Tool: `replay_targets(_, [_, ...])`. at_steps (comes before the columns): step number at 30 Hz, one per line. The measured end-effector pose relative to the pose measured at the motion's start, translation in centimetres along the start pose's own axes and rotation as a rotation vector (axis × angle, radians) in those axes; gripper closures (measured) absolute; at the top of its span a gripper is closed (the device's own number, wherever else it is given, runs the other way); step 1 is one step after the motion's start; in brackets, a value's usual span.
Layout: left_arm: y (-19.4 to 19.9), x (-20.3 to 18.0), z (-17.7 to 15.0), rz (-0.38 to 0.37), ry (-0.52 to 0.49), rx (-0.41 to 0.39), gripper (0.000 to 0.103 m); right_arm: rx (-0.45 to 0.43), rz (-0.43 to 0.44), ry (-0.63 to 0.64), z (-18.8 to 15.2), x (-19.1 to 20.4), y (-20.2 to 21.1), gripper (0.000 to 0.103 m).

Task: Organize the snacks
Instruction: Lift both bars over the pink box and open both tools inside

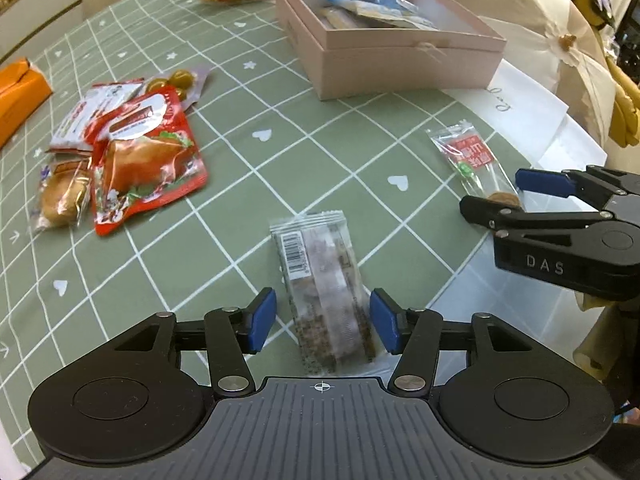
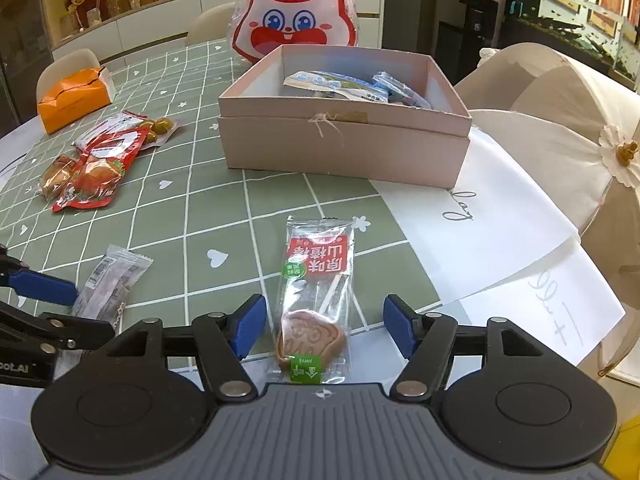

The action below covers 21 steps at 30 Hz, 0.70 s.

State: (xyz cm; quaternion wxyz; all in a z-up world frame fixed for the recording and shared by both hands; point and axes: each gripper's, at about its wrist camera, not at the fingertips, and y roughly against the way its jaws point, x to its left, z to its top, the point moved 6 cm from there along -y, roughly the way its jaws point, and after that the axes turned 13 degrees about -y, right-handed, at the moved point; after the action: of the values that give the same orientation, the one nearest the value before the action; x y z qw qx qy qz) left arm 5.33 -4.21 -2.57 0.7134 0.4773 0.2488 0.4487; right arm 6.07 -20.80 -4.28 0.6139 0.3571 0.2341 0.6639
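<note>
My left gripper point(image 1: 323, 320) is open, its blue pads on either side of a clear grain-bar packet point(image 1: 324, 280) lying on the green checked tablecloth; the packet also shows in the right wrist view point(image 2: 110, 280). My right gripper point(image 2: 325, 326) is open around a clear lollipop packet with a red label point(image 2: 316, 304), also seen in the left wrist view point(image 1: 472, 160). Neither packet is gripped. The pink open box point(image 2: 344, 140) holds several blue-white snack packets point(image 2: 340, 84). A pile of red and clear snack packets point(image 1: 128, 152) lies at the left.
An orange box point(image 2: 74, 98) sits at the far left of the table. A rabbit-face bag point(image 2: 296, 12) stands behind the pink box. White paper bags point(image 2: 500, 216) lie at the right by a cream chair point(image 2: 560, 128). The table edge is close to both grippers.
</note>
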Motion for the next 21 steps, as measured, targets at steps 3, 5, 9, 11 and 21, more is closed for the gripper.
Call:
replay_targets(3, [-0.1,-0.3,0.0,0.008,-0.006,0.002,0.044,0.002,0.007,0.010,-0.2,0.3,0.1,0.037])
replay_targets(5, [0.0,-0.4,-0.1,0.011,0.003,0.003,0.044,-0.001,0.007,0.010,-0.3,0.3,0.1,0.037])
replay_targets(9, [0.1,-0.2,-0.2,0.011,0.053,-0.022,0.044,-0.003,0.019,0.033,-0.3,0.7,0.3,0.049])
replay_targets(11, [0.2,-0.4,-0.4,0.032,0.036,-0.041,0.047,0.007,0.028,0.066,-0.3,1.2,0.5,0.064])
replay_targets(21, [4.1,0.2,2.9,-0.011,0.077,-0.267,0.063,-0.052,0.107,0.090,4.8,0.1,4.9,0.068])
